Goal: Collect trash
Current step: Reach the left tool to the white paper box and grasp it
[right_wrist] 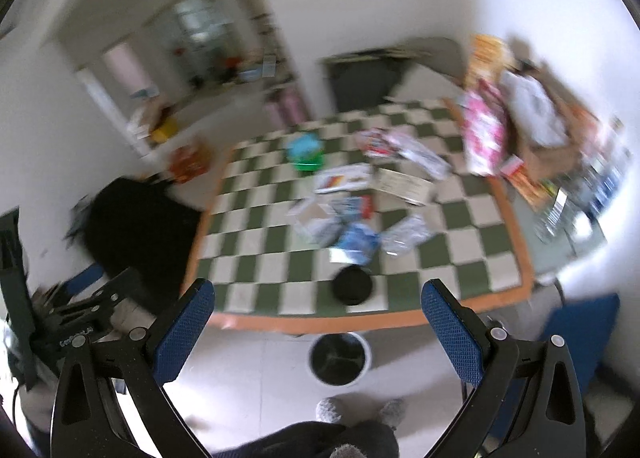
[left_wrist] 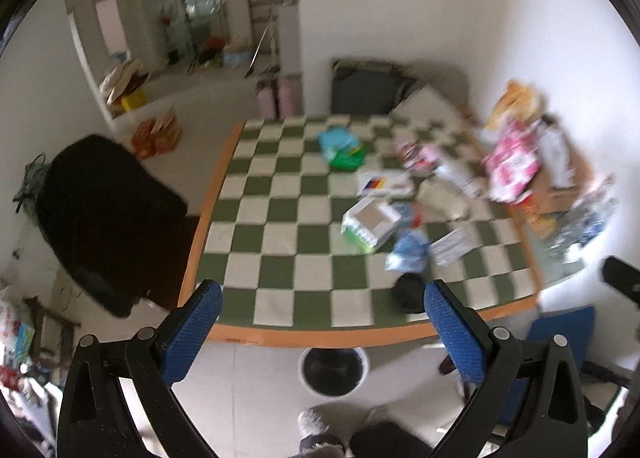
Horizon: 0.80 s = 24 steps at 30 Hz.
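Trash is scattered over the right half of the checkered table (left_wrist: pixel 280 217), with the bin (left_wrist: pixel 334 372) on the floor just below the near edge. Both claws, left claw (left_wrist: pixel 322 312) and right claw (right_wrist: pixel 318 308), hang spread wide and empty. I'd start with the closest piece, the crumpled blue wrapper (left_wrist: pixel 408 252), and come down slowly since everything's blurry.

Beyond the green-and-white checkered table (left_wrist: pixel 280 225), everything smears: the pink-and-white packets heaped at its far right corner (left_wrist: pixel 512 161) show no readable print. The round black bin below its near edge (right_wrist: pixel 339 358) hides its contents in darkness.
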Each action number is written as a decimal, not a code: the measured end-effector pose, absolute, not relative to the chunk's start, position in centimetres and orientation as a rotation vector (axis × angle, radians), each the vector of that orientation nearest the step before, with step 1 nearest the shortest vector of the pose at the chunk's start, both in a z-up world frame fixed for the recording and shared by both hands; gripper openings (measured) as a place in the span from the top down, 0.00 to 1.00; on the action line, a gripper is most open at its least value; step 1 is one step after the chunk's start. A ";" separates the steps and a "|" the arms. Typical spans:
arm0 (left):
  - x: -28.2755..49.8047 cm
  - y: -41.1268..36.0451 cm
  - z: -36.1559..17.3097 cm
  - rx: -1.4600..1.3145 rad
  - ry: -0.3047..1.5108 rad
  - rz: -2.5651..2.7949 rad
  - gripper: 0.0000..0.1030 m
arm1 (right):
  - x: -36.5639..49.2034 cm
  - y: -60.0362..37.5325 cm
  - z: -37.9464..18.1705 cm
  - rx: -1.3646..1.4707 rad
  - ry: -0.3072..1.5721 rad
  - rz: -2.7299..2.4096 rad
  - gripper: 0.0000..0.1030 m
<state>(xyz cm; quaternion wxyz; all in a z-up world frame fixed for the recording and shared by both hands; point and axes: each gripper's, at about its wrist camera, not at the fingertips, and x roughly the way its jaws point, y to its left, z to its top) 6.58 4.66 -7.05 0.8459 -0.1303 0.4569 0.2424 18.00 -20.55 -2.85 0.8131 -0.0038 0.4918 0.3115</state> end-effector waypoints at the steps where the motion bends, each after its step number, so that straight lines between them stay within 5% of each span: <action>1: 7.5 5.5 -8.5 -0.290 0.993 0.518 0.00 | 18.9 -20.4 -4.0 -0.006 1.065 0.613 0.00; 8: 14.4 9.6 -17.3 -0.507 1.176 0.562 0.00 | 28.5 -18.3 -13.8 -0.060 1.197 0.426 0.00; 24: 31.7 13.8 -32.6 -0.937 1.393 0.740 0.00 | 52.3 -1.1 -36.0 -0.735 1.401 0.610 0.00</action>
